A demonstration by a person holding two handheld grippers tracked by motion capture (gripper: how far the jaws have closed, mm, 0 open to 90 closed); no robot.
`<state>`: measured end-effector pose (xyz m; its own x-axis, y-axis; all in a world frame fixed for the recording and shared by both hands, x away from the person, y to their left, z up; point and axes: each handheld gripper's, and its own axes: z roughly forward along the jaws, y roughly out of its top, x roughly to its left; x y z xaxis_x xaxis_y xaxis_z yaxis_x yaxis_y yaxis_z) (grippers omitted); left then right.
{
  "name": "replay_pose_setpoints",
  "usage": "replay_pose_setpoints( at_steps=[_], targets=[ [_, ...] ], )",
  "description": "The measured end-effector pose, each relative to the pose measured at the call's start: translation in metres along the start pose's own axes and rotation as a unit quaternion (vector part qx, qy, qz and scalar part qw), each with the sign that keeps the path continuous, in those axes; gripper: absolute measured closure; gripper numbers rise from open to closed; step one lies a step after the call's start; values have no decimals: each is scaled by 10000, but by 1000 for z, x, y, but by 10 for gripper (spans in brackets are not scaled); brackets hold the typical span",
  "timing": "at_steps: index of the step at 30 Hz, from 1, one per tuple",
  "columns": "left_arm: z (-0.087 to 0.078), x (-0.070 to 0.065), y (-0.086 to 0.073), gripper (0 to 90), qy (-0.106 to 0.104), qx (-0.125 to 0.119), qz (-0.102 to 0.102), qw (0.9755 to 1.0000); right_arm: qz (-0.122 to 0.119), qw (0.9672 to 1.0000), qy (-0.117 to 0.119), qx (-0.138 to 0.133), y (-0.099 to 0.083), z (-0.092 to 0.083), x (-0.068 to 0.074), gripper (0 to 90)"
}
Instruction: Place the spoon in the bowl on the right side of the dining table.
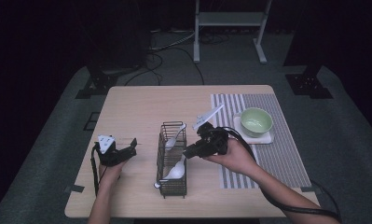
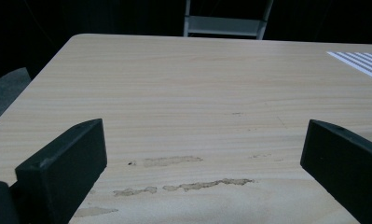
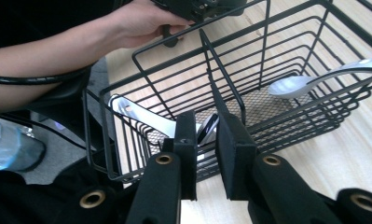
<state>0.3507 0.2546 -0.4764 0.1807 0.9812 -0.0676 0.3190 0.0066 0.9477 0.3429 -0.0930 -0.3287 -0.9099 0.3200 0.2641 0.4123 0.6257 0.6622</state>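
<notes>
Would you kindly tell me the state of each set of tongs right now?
Left tongs: open, empty, over bare table.
Right tongs: shut on the white spoon handle at the wire basket rim.

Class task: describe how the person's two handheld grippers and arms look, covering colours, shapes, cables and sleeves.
Both grippers are black with two blocky flat jaws. The left gripper carries a pale three-cornered plate; the right gripper carries a similar pale plate and shows round brass-coloured rivets in its own view. A black cable trails from the right one. Both forearms are bare, no sleeves visible.

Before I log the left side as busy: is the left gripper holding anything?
No: in the left gripper view the left gripper has its jaws spread wide with only the bare wooden table between them.
</notes>
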Motion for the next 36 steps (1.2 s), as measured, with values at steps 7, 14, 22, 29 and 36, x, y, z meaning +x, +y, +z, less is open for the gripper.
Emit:
replay_pose_setpoints(
  at_steps=[7, 14, 22, 29, 36],
  targets=[
    [0, 0, 0, 0, -4, -6, -18, 10000, 70, 9997, 210, -40, 0, 1, 0, 843],
    [0, 0, 0, 0, -4, 1, -1, 10000, 23, 9997, 244, -31, 2, 1, 4, 848],
    [0, 0, 0, 0, -4, 6, 5, 10000, 26, 9996, 244, -158, 3, -4, 3, 853],
    [0, 0, 0, 0, -1, 15, 4, 10000, 122, 9986, 361, -355, 6, -12, 3, 853],
    [0, 0, 0, 0, 0, 21, 19, 10000, 183, 9967, 517, -597, 10, -24, 5, 853]
  ],
)
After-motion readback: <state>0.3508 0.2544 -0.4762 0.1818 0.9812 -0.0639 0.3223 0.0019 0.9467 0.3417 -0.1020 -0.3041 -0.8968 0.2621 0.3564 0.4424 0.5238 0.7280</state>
